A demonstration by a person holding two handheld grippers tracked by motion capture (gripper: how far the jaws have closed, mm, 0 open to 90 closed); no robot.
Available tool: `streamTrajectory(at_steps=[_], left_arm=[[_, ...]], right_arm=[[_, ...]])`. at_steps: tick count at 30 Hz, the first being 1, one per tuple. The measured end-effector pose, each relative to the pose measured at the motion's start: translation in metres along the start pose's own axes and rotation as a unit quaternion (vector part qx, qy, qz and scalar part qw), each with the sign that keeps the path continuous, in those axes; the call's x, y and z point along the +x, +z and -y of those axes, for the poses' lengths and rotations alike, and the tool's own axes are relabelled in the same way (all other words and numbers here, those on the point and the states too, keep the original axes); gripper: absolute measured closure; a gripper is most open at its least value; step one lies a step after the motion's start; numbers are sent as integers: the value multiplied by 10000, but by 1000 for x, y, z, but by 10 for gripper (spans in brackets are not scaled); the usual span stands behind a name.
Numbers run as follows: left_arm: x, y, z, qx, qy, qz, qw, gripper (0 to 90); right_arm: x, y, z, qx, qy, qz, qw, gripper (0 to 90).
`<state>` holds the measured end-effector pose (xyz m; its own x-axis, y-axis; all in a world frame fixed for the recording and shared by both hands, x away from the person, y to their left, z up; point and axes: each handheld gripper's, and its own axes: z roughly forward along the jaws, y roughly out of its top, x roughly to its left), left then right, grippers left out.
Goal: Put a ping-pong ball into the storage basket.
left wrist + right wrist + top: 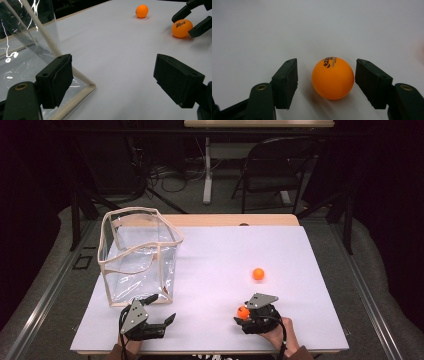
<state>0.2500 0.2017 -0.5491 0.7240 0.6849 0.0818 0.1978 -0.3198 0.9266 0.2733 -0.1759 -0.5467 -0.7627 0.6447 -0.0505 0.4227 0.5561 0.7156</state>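
Two orange balls lie on the white table (210, 270). One ball (243, 311) (333, 78) with black print sits between the jaws of my right gripper (242, 316) (327, 61), which is open with a gap on each side of the ball. The left gripper view shows that ball (182, 28) and the right gripper (191, 19) around it. The second ball (258, 274) (142, 11) rests alone farther out. My left gripper (161, 309) (113, 62) is open and holds nothing, close to the near corner of a clear bag (137, 255) (50, 42) with beige trim.
The bag stands upright and open-topped on the left part of the table. A wooden strip (235, 220) runs along the table's far edge. A folding chair (272, 170) and a table leg (207, 170) stand beyond it on the floor.
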Motion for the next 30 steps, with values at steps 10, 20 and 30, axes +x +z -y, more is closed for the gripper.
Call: streamTrajectory(at_steps=[10,20,30], left_arm=[[-1,1,0,33,-1,22,10000,161],[-1,1,0,34,6,25,10000,161],[-1,1,0,35,28,39,10000,160]], right_arm=[[-2,2,2,89,40,96,9999,417],[-2,2,3,104,2,171,9998,503],[-3,-6,0,-164,2,221,9996,506]])
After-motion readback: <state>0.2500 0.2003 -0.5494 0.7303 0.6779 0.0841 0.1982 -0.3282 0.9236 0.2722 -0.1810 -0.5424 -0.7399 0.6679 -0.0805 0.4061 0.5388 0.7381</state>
